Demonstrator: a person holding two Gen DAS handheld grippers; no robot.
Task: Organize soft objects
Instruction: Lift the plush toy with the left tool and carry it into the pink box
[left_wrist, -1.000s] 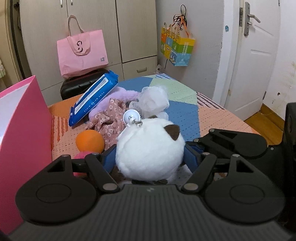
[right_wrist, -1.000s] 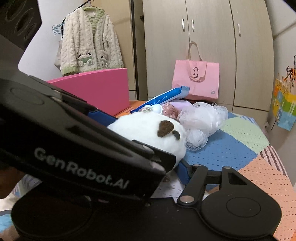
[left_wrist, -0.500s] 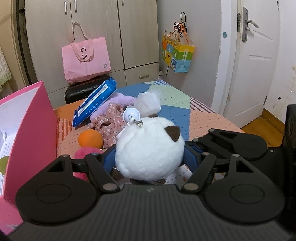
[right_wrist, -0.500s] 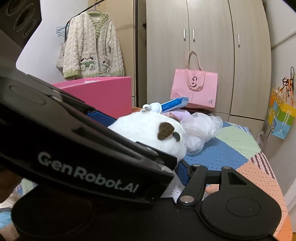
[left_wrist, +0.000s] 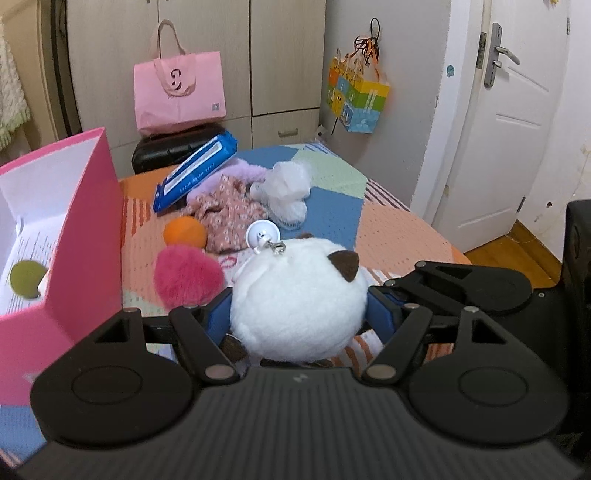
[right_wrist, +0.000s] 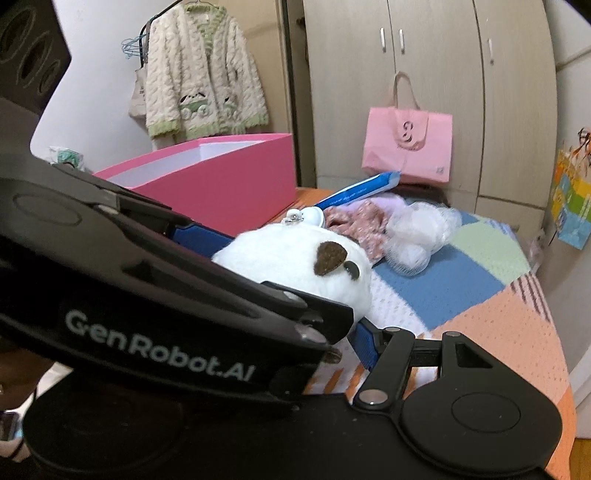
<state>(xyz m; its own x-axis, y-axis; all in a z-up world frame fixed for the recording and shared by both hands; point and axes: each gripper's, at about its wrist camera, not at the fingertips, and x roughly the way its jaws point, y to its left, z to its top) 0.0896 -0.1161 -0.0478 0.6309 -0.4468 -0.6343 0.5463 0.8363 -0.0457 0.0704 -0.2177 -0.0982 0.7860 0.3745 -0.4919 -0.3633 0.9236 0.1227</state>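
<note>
Hold white plush toy (left_wrist: 291, 291) clamped in left gripper (left_wrist: 299, 317), at centre above bedspread (left_wrist: 399, 229). Carry to pink box (left_wrist: 88, 236) at 9 o'clock; clear its wall, then release. Regard right gripper (right_wrist: 295, 317) at 3 o'clock as undetermined: one finger hidden, possibly only alongside.

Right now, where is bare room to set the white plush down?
Free: the patchwork cover right of the mesh pouf, and the pink box floor beside the green ball. Crowded: orange ball, pink pompom, floral cloth.

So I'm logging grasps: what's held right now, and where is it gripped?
The left gripper clamps the round white plush toy across its two sides. Whether the right gripper also grips it cannot be told.
</note>
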